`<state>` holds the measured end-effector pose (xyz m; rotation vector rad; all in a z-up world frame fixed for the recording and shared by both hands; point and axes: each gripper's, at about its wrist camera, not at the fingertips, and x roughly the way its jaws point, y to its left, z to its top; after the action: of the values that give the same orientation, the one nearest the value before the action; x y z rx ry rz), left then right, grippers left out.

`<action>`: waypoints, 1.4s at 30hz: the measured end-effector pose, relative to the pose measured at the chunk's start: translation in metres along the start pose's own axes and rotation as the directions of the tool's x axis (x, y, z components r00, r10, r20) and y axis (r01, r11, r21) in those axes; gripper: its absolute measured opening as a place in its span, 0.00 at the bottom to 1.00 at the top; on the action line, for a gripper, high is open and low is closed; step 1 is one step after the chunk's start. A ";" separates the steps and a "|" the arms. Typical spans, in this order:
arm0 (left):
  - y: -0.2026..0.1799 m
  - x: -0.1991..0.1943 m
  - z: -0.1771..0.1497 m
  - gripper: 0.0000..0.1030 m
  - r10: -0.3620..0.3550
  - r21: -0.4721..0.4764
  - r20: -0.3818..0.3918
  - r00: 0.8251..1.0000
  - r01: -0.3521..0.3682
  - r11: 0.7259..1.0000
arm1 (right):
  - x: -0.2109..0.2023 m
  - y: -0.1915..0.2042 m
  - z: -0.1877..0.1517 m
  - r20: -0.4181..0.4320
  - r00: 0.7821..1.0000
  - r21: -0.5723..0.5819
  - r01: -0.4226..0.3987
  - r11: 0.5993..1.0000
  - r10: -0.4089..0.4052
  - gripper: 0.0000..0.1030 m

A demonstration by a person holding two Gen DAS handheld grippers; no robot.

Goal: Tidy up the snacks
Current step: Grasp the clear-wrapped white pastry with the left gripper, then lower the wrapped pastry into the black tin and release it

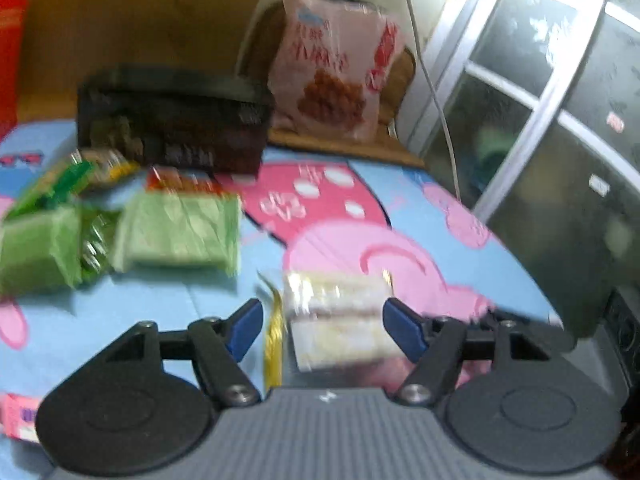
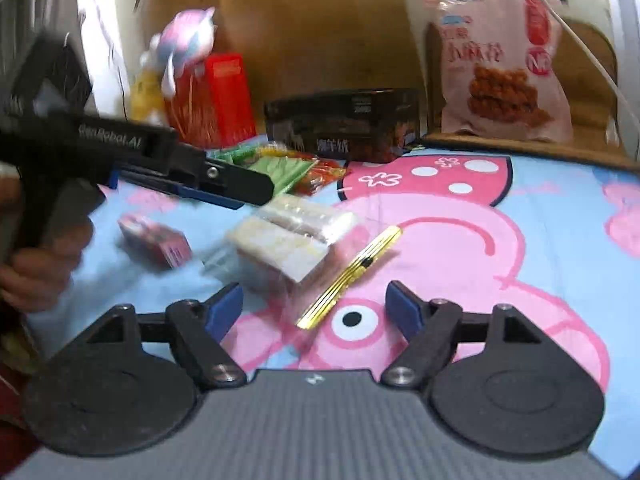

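Note:
A clear-wrapped cream sandwich cake [image 1: 340,320] with a gold seal strip [image 1: 274,344] lies on the cartoon bedspread [image 1: 360,200]. My left gripper [image 1: 323,320] is open, its blue pads on either side of the cake and apart from it. In the right wrist view the same cake [image 2: 288,236] lies ahead of my right gripper [image 2: 313,300], which is open with only the gold strip [image 2: 352,276] and clear wrapper between its fingers. The left gripper [image 2: 240,192] reaches in from the left just above the cake, held by a person's hand [image 2: 36,264].
Green snack packs [image 1: 180,232] and other small packs lie at the left before a black box [image 1: 172,128]. A big pink snack bag [image 1: 332,68] leans at the back. A small pink pack [image 2: 156,236], a red box [image 2: 216,96] and a plush toy [image 2: 184,40] sit left.

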<state>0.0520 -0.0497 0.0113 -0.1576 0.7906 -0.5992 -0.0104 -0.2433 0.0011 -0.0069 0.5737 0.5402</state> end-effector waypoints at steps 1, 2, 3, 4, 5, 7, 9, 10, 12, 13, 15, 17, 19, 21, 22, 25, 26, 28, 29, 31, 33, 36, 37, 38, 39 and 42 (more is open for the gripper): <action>-0.001 0.006 -0.002 0.62 -0.003 -0.001 -0.019 1.000 0.003 1.000 | 0.004 0.005 0.001 -0.012 1.000 -0.030 0.006 1.000 -0.006 0.77; -0.002 0.009 -0.005 0.62 -0.008 0.000 -0.021 1.000 0.008 1.000 | 0.008 0.009 0.003 -0.020 1.000 -0.055 0.008 0.998 -0.009 0.70; -0.003 0.010 -0.007 0.61 -0.020 -0.001 -0.014 1.000 0.020 1.000 | 0.011 0.012 0.004 -0.024 1.000 -0.070 0.010 0.997 -0.012 0.67; -0.004 0.011 -0.007 0.61 -0.038 -0.002 -0.019 0.999 0.038 0.999 | 0.014 0.015 0.006 -0.025 0.999 -0.088 0.026 0.996 -0.028 0.64; -0.005 0.010 -0.006 0.59 -0.045 -0.004 -0.016 0.999 0.045 0.999 | 0.017 0.017 0.006 -0.024 0.999 -0.111 0.037 0.993 -0.040 0.55; -0.007 0.007 -0.002 0.59 -0.030 0.006 0.002 1.000 0.030 1.000 | 0.020 0.019 0.009 -0.016 0.999 -0.119 0.048 0.992 -0.051 0.52; -0.007 0.000 0.004 0.59 -0.022 0.012 0.029 0.999 0.022 1.000 | 0.023 0.017 0.013 -0.007 0.999 -0.104 0.044 0.994 -0.045 0.51; -0.005 -0.004 0.008 0.59 -0.023 0.014 0.045 0.999 0.022 1.000 | 0.025 0.017 0.017 0.006 0.999 -0.104 0.045 0.994 -0.045 0.50; 0.001 -0.013 0.021 0.59 -0.024 0.011 0.084 0.996 0.023 1.000 | 0.024 0.020 0.027 0.052 0.998 -0.118 0.049 0.992 -0.043 0.50; 0.005 -0.017 0.029 0.59 -0.024 0.007 0.102 0.994 0.023 1.000 | 0.024 0.021 0.033 0.076 0.996 -0.125 0.048 0.991 -0.039 0.50; 0.014 -0.023 0.047 0.59 -0.015 -0.004 0.131 0.991 0.016 1.000 | 0.028 0.021 0.048 0.119 0.993 -0.138 0.042 0.989 -0.025 0.50; 0.025 -0.024 0.069 0.59 0.005 -0.018 0.150 0.989 -0.003 1.000 | 0.039 0.017 0.066 0.144 0.990 -0.144 0.023 0.989 -0.002 0.50; 0.035 -0.023 0.091 0.59 0.034 -0.018 0.172 0.984 -0.031 0.999 | 0.055 0.008 0.088 0.160 0.987 -0.128 -0.008 0.992 0.029 0.50; 0.046 -0.020 0.116 0.60 0.067 -0.032 0.196 0.978 -0.062 0.998 | 0.071 0.001 0.111 0.177 0.983 -0.112 -0.035 0.993 0.055 0.49; 0.051 -0.018 0.127 0.60 0.081 -0.037 0.205 0.975 -0.075 0.997 | 0.081 -0.003 0.123 0.181 0.981 -0.105 -0.045 0.993 0.063 0.49; 0.071 -0.006 0.160 0.60 0.125 -0.068 0.218 0.968 -0.113 0.991 | 0.107 -0.006 0.152 0.193 0.978 -0.099 -0.059 0.993 0.077 0.49; 0.079 0.000 0.169 0.60 0.137 -0.077 0.216 0.967 -0.123 0.989 | 0.117 -0.007 0.159 0.194 0.978 -0.105 -0.055 0.993 0.075 0.49; 0.092 0.015 0.184 0.61 0.165 -0.087 0.200 0.966 -0.150 0.985 | 0.137 -0.007 0.170 0.192 0.980 -0.126 -0.032 0.992 0.056 0.49; 0.099 0.023 0.189 0.61 0.180 -0.091 0.191 0.965 -0.165 0.982 | 0.147 -0.007 0.175 0.189 0.981 -0.136 -0.019 0.991 0.045 0.49; 0.109 0.038 0.193 0.67 0.210 -0.091 0.167 0.963 -0.197 0.976 | 0.167 -0.006 0.176 0.183 0.983 -0.166 0.020 0.986 0.011 0.50; 0.118 0.046 0.192 0.68 0.238 -0.095 0.148 0.960 -0.226 0.969 | 0.180 0.000 0.170 0.192 0.980 -0.222 0.093 0.971 -0.050 0.61; 0.132 0.027 0.180 0.76 0.219 -0.116 0.194 0.956 -0.199 0.973 | 0.172 0.010 0.157 0.246 0.967 -0.269 0.140 0.953 -0.072 0.68; 0.136 0.017 0.175 0.78 0.216 -0.123 0.218 0.952 -0.193 0.973 | 0.166 0.009 0.153 0.262 0.963 -0.264 0.134 0.955 -0.063 0.68; 0.141 0.007 0.171 0.80 0.219 -0.131 0.243 0.945 -0.191 0.973 | 0.158 0.009 0.149 0.273 0.961 -0.256 0.126 0.958 -0.054 0.68; 0.147 -0.003 0.164 0.82 0.221 -0.138 0.262 0.939 -0.191 0.972 | 0.148 0.008 0.145 0.276 0.960 -0.245 0.110 0.963 -0.039 0.68; 0.163 -0.015 0.147 0.81 0.242 -0.162 0.247 0.938 -0.206 0.965 | 0.123 -0.003 0.132 0.229 0.972 -0.148 -0.027 0.989 0.060 0.66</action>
<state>0.2210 0.0808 0.0668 -0.2610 0.5776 -0.2992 0.1457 -0.1663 0.0484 -0.0668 0.3052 0.6150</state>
